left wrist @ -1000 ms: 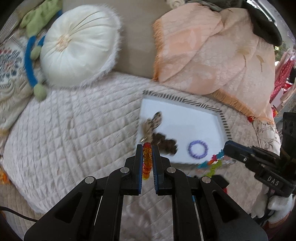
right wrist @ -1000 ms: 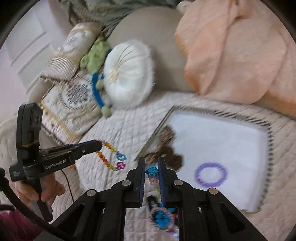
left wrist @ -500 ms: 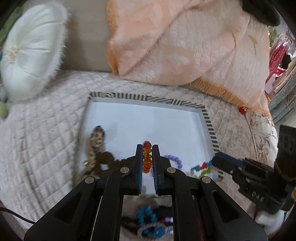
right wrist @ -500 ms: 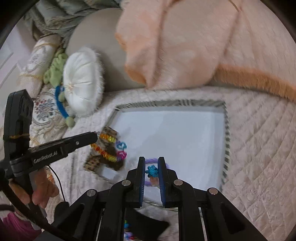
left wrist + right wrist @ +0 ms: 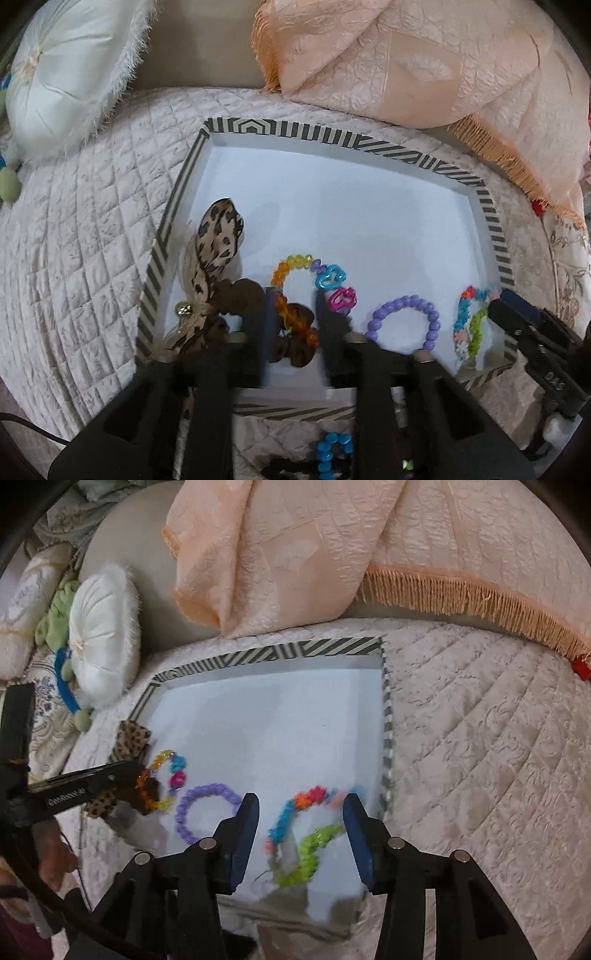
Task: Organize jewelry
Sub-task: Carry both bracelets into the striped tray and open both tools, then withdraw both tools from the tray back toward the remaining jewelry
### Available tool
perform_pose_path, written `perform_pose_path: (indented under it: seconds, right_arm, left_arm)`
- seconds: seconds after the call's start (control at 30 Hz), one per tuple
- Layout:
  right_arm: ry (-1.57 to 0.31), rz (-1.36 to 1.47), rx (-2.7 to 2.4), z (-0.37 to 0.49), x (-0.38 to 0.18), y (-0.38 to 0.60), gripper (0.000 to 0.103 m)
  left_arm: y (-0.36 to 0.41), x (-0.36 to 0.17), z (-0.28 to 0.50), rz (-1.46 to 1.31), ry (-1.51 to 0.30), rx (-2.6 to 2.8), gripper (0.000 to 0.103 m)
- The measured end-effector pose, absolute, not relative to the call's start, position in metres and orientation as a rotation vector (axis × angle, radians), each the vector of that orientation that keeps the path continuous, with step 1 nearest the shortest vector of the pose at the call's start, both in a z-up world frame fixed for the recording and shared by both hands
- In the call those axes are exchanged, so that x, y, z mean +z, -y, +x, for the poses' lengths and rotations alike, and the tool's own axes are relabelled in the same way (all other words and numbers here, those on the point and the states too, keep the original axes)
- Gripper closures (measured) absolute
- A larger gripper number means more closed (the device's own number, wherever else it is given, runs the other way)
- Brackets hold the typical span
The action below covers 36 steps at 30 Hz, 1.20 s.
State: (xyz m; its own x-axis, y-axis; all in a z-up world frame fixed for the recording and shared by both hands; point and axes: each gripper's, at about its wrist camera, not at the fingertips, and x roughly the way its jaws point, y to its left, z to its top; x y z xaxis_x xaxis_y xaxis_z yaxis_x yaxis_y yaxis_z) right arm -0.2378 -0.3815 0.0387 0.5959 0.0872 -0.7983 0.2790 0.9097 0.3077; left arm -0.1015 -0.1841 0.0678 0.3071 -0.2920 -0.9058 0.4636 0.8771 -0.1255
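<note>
A white tray with a striped rim [image 5: 284,131] [image 5: 273,651] lies on the quilted bed. My left gripper [image 5: 293,314] is open over the tray's near left, with a rainbow bead bracelet [image 5: 314,273] [image 5: 168,775] lying between its jaws. My right gripper [image 5: 301,812] is open over the tray's near right, and a multicolour braided bracelet [image 5: 306,830] [image 5: 469,321] lies between its fingers. A purple bead bracelet [image 5: 406,325] [image 5: 207,812] lies between the two. A leopard-print scrunchie [image 5: 218,236] and a brown scrunchie [image 5: 240,299] sit at the tray's left.
A white round cushion [image 5: 70,70] [image 5: 103,635] and a peach fringed cover [image 5: 406,62] [image 5: 295,546] lie behind the tray. Blue beads [image 5: 332,450] lie on the quilt [image 5: 85,236] below my left gripper. Patterned pillows [image 5: 33,590] are at the far left.
Both grippers moved over the tray and opened. The rainbow bracelet left the left gripper and the multicolour bracelet left the right gripper; both now lie in the tray.
</note>
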Motion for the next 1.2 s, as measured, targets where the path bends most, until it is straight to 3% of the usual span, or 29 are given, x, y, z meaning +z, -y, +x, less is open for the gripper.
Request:
perform_pose_path:
  seconds: [0.03, 0.07, 0.63, 1.2]
  right_arm:
    - [-0.930, 0.426, -0.118, -0.241, 0.040, 0.380, 0.058]
    - [-0.925, 0.422, -0.121, -0.243, 0.042, 0.376, 0.058]
    - [-0.912, 0.278, -0.131, -0.283, 0.069, 0.306, 0.058]
    - [-0.926, 0.240, -0.120, -0.327, 0.076, 0.270, 0.057]
  left_arm:
    - [0.182, 0.069, -0.105, 0.169, -1.144, -0.503, 0.054]
    - [0.181, 0.071, -0.107, 0.165, -1.136, -0.505, 0.052]
    - [0.138, 0.094, -0.170, 0.212, -1.019, -0.441, 0.052]
    - [0.097, 0.096, -0.222, 0.176, -1.024, -0.441, 0.052]
